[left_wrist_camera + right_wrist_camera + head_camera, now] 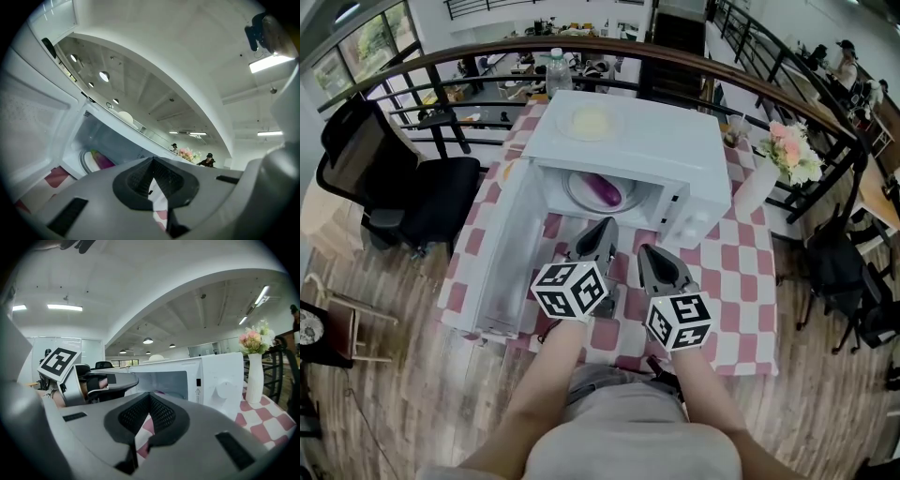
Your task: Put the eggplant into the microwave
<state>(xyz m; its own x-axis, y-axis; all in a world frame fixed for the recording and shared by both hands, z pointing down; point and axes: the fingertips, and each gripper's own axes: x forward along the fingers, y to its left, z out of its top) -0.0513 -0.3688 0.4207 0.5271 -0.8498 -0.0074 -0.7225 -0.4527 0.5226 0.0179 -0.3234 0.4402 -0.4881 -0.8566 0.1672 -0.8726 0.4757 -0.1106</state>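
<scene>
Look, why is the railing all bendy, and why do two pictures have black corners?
Head view: the wide lens probably bends the railing into an arc, though the eggplant inside the microwave looks sharp. Left gripper view: the fisheye picture is round, so its corners go black, and the ceiling lamp glares white. Right gripper view: same black ring, softer even light.

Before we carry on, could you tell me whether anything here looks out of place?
Nothing looks spilled or damaged. The eggplant lies inside the microwave, whose door stands wide open. A dish rests on the microwave's top, an unusual spot.
</scene>
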